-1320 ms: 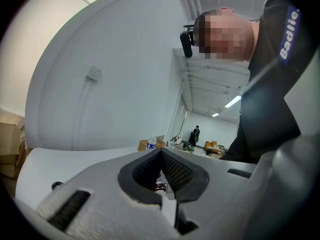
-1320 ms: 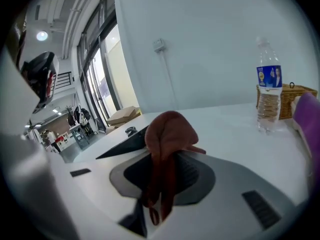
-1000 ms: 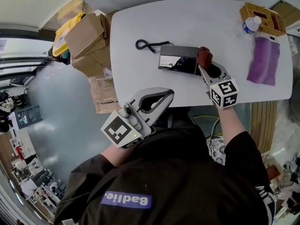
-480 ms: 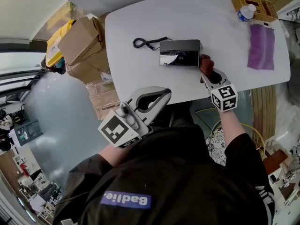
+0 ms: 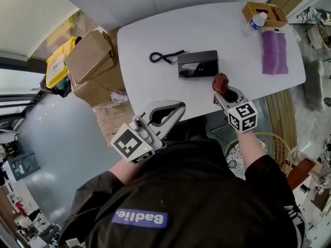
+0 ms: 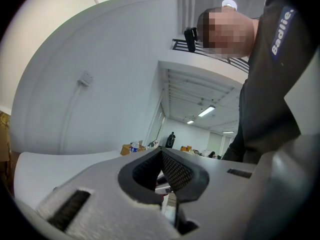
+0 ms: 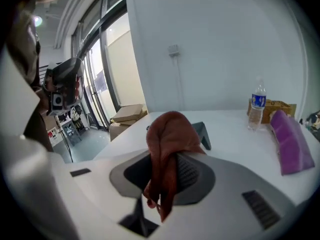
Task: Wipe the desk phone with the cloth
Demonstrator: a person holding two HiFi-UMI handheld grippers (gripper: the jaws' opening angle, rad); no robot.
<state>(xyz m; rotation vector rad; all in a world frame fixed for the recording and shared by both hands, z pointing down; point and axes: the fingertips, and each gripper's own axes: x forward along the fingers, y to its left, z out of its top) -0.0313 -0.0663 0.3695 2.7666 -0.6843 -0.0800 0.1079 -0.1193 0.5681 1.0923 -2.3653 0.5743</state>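
The white tabletop (image 5: 155,35) carried everything, with the person at its near edge and a stack of cardboard boxes (image 5: 92,56) on the floor off its left end. The desk phone (image 5: 197,64) lay flat near the middle, within easy reach of the right arm, probably so its top could be rubbed without leaning. A purple fabric (image 5: 273,51) lay well apart at the far right, beside a woven basket (image 5: 265,13) and a water bottle (image 5: 257,20), and seemed to play no part. The left gripper (image 5: 177,107) hung over the near edge, clear of the phone, its fingers together on nothing; it looked parked while the other hand did the wiping. The right gripper (image 5: 221,88) pointed at the phone's near right corner with its fingers clamped on the reddish-brown cloth (image 7: 170,134). A bunch of the cloth stuck out past the tips as a wiping pad, and a tail hung down between the pads. The head view gave the layout and showed the cloth just beside the phone, though not whether they touched; the coiled cord (image 5: 164,56) trailing off the phone's left side was plain only there. The right gripper view alone showed how the cloth sat in the grip, with the phone only a dark wedge behind it. The left gripper view confirmed what the head view merely hinted at, fingers meeting at the tips with nothing between them
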